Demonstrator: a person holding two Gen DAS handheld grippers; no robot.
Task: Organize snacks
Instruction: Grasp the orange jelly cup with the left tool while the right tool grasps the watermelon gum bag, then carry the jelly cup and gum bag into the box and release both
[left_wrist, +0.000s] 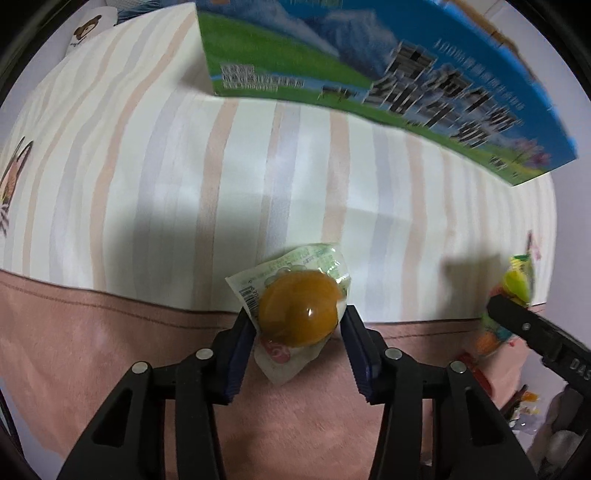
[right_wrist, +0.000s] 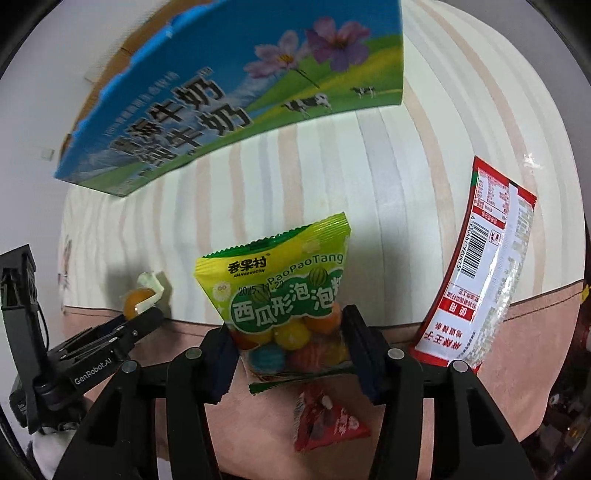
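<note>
Striped cream-and-pink bedding over a dusty-pink sheet (left_wrist: 92, 350) forms the work surface, with a printed milk carton (left_wrist: 369, 74) lying at its far side.

Left wrist view: my left gripper (left_wrist: 297, 326) is clamped on a jelly cup (left_wrist: 297, 314) — an amber dome sealed in crinkly clear film, nearer me than the carton. My judgement: light, the dome firm but slick, the film soft, so I bear on the dome's flanks.

Right wrist view: my right gripper (right_wrist: 290, 341) is closed on a gum-ball pouch (right_wrist: 284, 291), green-yellow foil with serrated seams, held in front of the carton. Hard round balls fill its lower half; I judge it light, and the balls may shift, so pinching across that bulge suits. A red triangular sachet (right_wrist: 325, 424) lies below the pouch; a long red glossy packet (right_wrist: 480, 280) to its right.
</note>
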